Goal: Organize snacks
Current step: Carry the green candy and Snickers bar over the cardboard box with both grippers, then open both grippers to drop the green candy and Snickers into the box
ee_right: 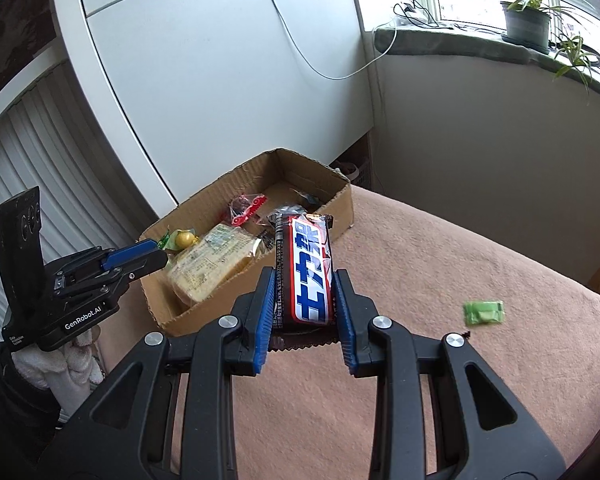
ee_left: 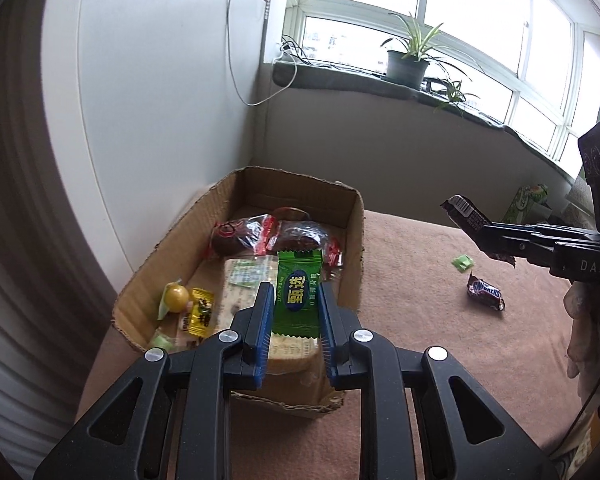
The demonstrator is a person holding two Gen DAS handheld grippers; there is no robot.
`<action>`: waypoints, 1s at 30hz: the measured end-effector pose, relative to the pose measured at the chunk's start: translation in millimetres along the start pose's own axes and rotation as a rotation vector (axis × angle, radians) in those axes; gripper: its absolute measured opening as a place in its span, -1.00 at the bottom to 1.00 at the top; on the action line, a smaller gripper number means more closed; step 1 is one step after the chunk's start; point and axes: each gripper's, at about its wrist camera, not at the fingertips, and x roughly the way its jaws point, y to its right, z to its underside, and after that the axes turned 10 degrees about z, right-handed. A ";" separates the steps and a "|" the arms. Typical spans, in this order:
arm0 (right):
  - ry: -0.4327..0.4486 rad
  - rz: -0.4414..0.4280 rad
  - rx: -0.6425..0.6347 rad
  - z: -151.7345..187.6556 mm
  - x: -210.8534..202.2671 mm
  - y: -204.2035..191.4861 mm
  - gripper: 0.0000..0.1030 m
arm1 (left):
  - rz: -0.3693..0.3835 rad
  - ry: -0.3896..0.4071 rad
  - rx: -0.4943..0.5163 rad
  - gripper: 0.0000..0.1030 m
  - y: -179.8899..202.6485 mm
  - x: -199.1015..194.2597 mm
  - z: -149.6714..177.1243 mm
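- Left gripper (ee_left: 296,300), nearest in the left wrist view: its 2 blue-padded fingers are closed on a green snack packet (ee_left: 298,294) with a blue oval label, held above the near end of an open cardboard box (ee_left: 352,240).
- Right gripper (ee_right: 305,300), nearest in the right wrist view: its 2 blue pads clamp a dark brown chocolate bar (ee_right: 306,276) with a red, white and blue label, held above the pinkish-brown blanket (ee_right: 420,264) just beside the box.
- Inside the box: a pale cracker pack (ee_left: 242,280), a yellow ball candy (ee_left: 176,298), a small yellow sachet (ee_left: 202,310) and red-and-clear wrapped snacks (ee_left: 268,234).
- On the blanket, apart from the box: a Snickers mini bar (ee_left: 485,292) and a small green candy (ee_left: 462,263).
- Farthest: a white cabinet (ee_left: 160,100), a hanging cable (ee_left: 236,60), and a potted plant (ee_left: 407,63) on the windowsill.
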 end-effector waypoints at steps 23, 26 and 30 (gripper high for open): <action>-0.093 0.014 -0.117 -45.3 91.1 -73.6 -0.42 | -0.028 0.001 -0.055 -0.61 -46.7 11.6 -7.5; -0.107 0.010 -0.121 -46.4 99.5 -76.2 -0.42 | -0.030 -0.004 -0.054 -0.61 -48.5 13.8 -8.4; -0.119 0.011 -0.130 -45.4 107.4 -79.8 -0.42 | -0.031 -0.011 -0.054 -0.61 -50.3 16.4 -8.6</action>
